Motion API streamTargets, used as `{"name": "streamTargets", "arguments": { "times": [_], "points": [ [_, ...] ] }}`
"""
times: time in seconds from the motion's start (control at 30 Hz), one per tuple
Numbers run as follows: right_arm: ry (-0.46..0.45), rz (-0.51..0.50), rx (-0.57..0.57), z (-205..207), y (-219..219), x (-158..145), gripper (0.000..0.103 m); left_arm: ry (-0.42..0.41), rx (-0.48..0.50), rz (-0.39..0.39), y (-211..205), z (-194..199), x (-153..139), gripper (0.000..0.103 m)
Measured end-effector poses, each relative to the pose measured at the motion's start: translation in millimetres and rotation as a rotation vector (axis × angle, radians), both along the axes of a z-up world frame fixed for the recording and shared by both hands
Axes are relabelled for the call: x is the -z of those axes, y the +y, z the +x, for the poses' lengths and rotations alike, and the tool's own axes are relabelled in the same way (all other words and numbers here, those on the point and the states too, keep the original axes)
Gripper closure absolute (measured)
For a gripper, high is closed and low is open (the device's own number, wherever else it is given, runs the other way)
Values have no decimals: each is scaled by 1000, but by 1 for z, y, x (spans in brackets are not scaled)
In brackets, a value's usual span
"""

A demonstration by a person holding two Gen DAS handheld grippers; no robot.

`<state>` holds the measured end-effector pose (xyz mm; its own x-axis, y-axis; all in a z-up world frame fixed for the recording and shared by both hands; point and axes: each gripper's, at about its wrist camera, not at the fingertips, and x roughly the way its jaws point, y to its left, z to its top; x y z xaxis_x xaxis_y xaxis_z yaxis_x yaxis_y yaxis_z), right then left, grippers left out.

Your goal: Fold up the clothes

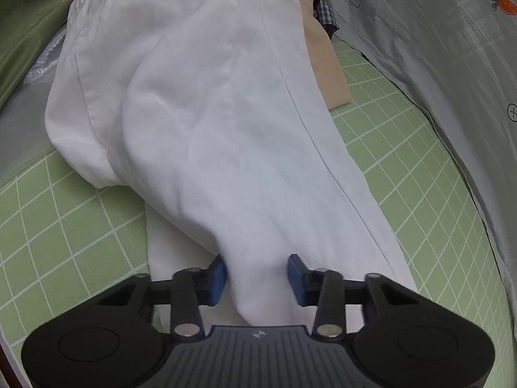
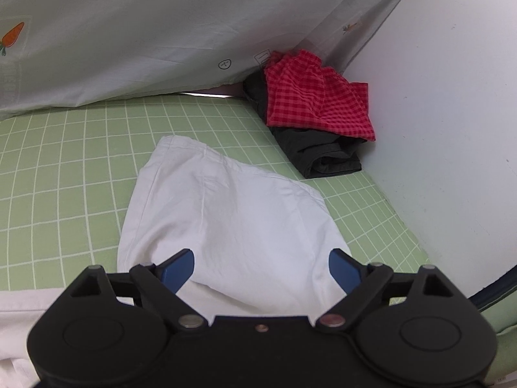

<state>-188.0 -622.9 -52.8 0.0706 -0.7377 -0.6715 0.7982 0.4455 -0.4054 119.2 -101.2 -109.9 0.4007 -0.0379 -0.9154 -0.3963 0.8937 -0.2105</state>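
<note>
Straight ahead of my left claw, pinched on its near end, the white garment runs lengthwise away across the green bed; my right claw gapes empty over its other part.

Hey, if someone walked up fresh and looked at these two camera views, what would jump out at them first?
The big white garment fills the left wrist view, spread over the green grid mat, with the left gripper pinching a fold of it. In the right wrist view, a red checked garment sits on a folded dark garment in the far corner by the white wall. The right gripper hangs open over the white cloth.
</note>
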Motion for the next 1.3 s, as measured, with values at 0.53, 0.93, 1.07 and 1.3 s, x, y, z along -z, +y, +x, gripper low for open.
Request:
{"name": "streamTargets", "arguments": {
  "times": [0.53, 0.93, 1.07, 1.3],
  "points": [
    [-47, 42, -49, 15, 6, 17, 12, -349, 537, -57, -179, 3, -98, 101],
    [-134, 67, 96, -35, -16, 15, 12, -238, 1084, -246, -307, -135, -78, 80],
    [-166, 97, 76, -36, -13, 15, 12, -302, 938, -243, -259, -120, -95, 58],
    [-255, 180, -75, 10, -3, 12, 12, -250, 516, -54, -161, -63, -88, 45]
  ]
}}
